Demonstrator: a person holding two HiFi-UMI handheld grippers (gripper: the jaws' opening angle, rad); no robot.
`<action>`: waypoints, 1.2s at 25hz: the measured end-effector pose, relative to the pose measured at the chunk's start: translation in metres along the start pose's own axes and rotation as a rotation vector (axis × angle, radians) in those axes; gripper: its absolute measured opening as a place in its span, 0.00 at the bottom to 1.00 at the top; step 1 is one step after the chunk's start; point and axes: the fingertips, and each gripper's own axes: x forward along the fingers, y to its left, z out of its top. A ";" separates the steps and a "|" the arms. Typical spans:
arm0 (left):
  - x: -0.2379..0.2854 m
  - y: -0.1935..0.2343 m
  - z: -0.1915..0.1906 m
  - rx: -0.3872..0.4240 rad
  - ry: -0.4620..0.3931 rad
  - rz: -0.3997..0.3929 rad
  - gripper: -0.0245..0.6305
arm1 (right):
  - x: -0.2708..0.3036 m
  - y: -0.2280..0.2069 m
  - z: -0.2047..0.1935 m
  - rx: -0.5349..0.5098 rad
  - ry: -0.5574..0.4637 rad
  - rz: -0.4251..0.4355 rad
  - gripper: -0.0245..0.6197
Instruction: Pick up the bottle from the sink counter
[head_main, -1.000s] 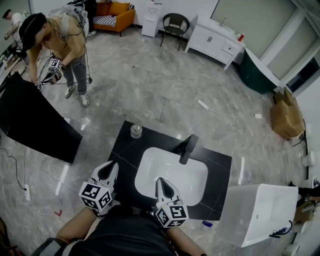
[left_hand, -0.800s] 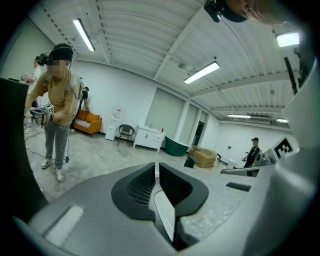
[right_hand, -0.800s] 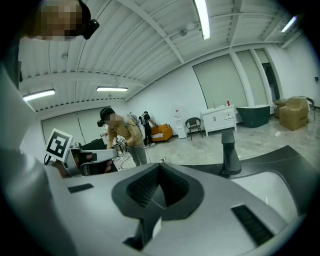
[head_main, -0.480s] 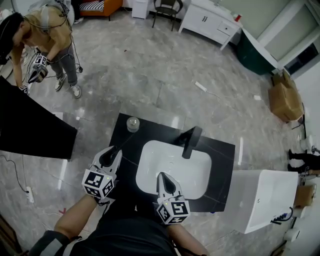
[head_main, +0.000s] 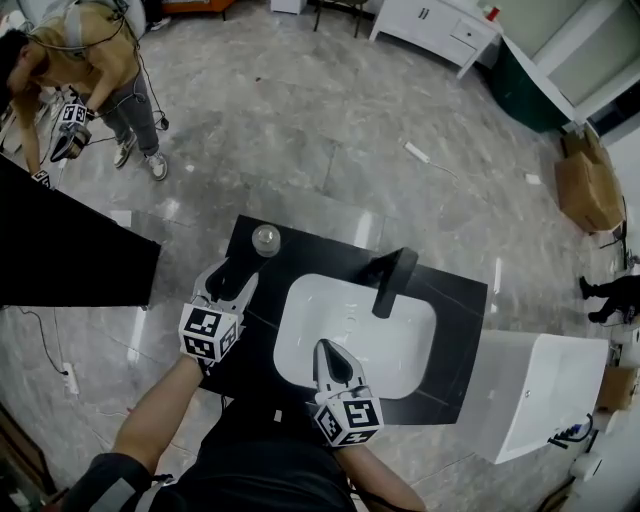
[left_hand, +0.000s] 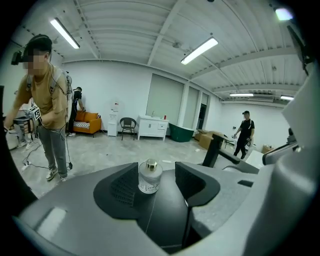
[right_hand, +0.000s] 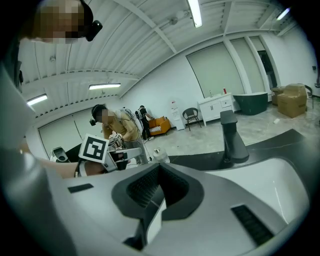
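Left gripper advanced toward bottle, jaws just opening, nothing gripped; right gripper clenched, empty.
Risk: off-centre jaw may topple bottle.

Black shirt, dark grey sleeve, pale grey left gripper and right gripper, black ribbed pads, white cubes with black markers

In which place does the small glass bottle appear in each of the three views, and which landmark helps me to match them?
Head view: the bottle stands at the far left corner of the counter, up and left of the white basin.
Left gripper view: just left of centre, below the middle, upright.
Right gripper view: small, near the centre.
Shared landmark: the black faucet, always to the bottle's right.
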 end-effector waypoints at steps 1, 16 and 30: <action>0.009 0.002 -0.004 0.004 0.011 0.001 0.37 | 0.001 -0.002 -0.001 0.004 0.004 -0.001 0.03; 0.117 0.017 -0.049 0.052 0.126 -0.018 0.57 | -0.002 -0.039 -0.027 0.077 0.050 -0.083 0.03; 0.134 0.021 -0.057 0.125 0.157 0.051 0.55 | -0.032 -0.057 -0.026 0.116 0.020 -0.146 0.03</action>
